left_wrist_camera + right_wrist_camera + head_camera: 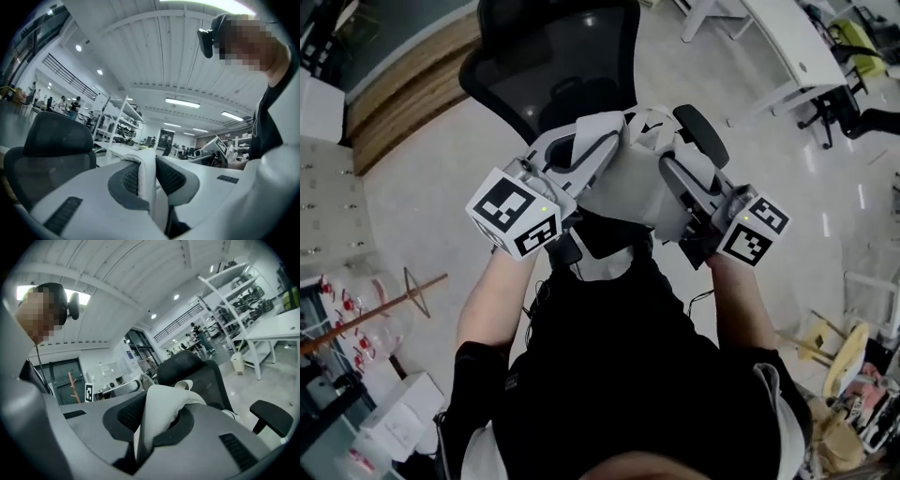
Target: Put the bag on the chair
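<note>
Bag (623, 187) held aloft w/ left gripper (598, 141) & right gripper (673, 171) each clamped on its cloth, just short of chair (553, 56). Carry step, prob. Next: reach over it, lower, let go.

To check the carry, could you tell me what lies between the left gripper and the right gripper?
In the head view, the white fabric bag fills the gap; left gripper and right gripper each clamp it.
</note>
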The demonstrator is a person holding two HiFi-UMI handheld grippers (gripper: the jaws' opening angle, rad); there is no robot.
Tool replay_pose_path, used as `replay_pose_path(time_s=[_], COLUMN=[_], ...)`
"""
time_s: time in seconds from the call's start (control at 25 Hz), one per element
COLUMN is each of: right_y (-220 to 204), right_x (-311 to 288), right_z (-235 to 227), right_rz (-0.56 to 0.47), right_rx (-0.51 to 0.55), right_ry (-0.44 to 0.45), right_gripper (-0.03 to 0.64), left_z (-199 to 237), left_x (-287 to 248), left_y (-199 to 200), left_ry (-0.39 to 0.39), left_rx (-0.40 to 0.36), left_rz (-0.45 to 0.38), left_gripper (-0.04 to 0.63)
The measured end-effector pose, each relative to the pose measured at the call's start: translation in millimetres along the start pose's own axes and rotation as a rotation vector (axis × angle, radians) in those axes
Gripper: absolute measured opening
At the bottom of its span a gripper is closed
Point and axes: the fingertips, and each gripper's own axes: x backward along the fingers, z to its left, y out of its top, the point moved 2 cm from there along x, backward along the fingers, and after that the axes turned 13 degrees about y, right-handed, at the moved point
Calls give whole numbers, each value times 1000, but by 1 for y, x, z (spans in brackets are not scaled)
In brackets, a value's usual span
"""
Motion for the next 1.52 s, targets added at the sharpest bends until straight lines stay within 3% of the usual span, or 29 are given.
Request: replay_pose_path(time_s=[0.12, 0.32, 0.56, 1.0, 1.16, 1.36, 1.52], right_y=[-10, -23, -23, -20, -52, -135, -156], right_x=[3, 13, 8, -1, -20, -60, -71], right_z=[-4, -9, -27, -24, -13, 9, 13], right_rz=[-94, -146, -139, -124, -91, 18, 3], right_rx=[-30, -90, -95, -67, -119, -277, -286], right_ry=[-130, -213, -229, -250, -239, -210, -175], right_gripper=[51, 51, 51, 51, 52, 52, 54], left_z=[4, 2, 18, 26, 40, 68, 88], left_x=[-10, -31, -64, -72, -39, 22, 58], left_y=[-9, -21, -30, -21, -42, -100, -123], left_ry=[-151, -244, -250, -286, -298, -264, -238], left_rx=[-30, -24, 3, -55, -96, -146, -56], left_rz=[80, 154, 181, 133, 150, 273, 295], left_gripper=[52, 52, 52, 52, 55, 71, 77])
